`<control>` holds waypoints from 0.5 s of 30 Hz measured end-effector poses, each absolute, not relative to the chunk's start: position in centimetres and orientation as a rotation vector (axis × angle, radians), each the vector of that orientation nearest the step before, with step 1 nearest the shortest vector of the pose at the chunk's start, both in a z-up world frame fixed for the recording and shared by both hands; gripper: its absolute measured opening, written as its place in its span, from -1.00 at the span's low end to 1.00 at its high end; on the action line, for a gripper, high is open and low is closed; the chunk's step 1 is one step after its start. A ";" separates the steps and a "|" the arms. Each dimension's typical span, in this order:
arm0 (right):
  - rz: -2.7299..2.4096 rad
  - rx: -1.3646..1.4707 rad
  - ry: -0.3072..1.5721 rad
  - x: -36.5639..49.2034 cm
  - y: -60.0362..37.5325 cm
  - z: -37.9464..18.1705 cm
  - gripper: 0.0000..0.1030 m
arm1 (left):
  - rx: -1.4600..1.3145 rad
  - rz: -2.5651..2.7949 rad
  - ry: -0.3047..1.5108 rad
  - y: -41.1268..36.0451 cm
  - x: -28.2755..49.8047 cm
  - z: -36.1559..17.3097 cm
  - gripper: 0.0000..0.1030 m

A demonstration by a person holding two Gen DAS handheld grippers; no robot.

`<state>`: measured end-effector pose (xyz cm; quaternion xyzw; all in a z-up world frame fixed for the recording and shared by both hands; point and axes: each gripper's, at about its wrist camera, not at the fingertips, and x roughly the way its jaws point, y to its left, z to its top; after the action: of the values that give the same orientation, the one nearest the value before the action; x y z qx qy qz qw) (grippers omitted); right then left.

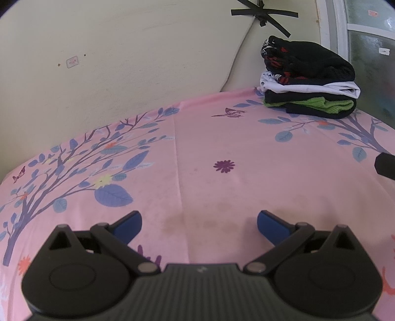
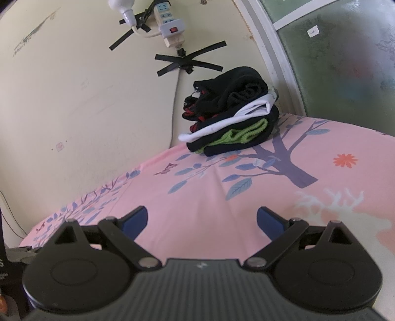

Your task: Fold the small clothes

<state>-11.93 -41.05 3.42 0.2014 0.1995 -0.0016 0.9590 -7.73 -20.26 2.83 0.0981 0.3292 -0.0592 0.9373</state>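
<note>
Hovering over a pink sheet (image 1: 222, 138) printed with trees, leaves and butterflies, covering what is likely a bed or padded desk. Holding nothing in the left gripper (image 1: 199, 223), blue fingers (image 1: 128, 226) spread wide apart above bare fabric. Holding nothing in the right gripper (image 2: 202, 222) either, fingers likewise wide apart, pointing toward the far corner. Resting at that far corner, close to the wall (image 2: 86, 98) and just beside a window frame (image 2: 271, 49): a stack (image 2: 232, 111) of folded clothes, also showing in the left view (image 1: 308, 79), with black pieces on top, a white piece in the middle, and green and black below. Leaning a little toward the wall on the top layers, looking loosely folded rather than flat. Showing no unfolded garment anywhere on the sheet, so likely sitting between items or near the end of the job. Hanging on the wall above the stack: a power strip (image 2: 170, 22) held by crossed black tape (image 2: 190, 63). Risking a topple if a further piece lands off-centre on the uneven top, or if a gripper nudges the stack while reaching. Risking also a snag of the sheet itself, since open fingers lowered onto it could pinch the cloth and drag the stack along.
</note>
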 end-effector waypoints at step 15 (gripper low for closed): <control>-0.008 0.422 0.391 -12.0 -41.2 3.4 0.77 | 0.200 -0.121 0.674 -20.2 -7.8 2.8 1.00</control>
<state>-11.99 -41.22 3.43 0.2081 0.1927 -0.0040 0.9589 -7.78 -20.24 2.81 0.0978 0.3298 -0.0592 0.9371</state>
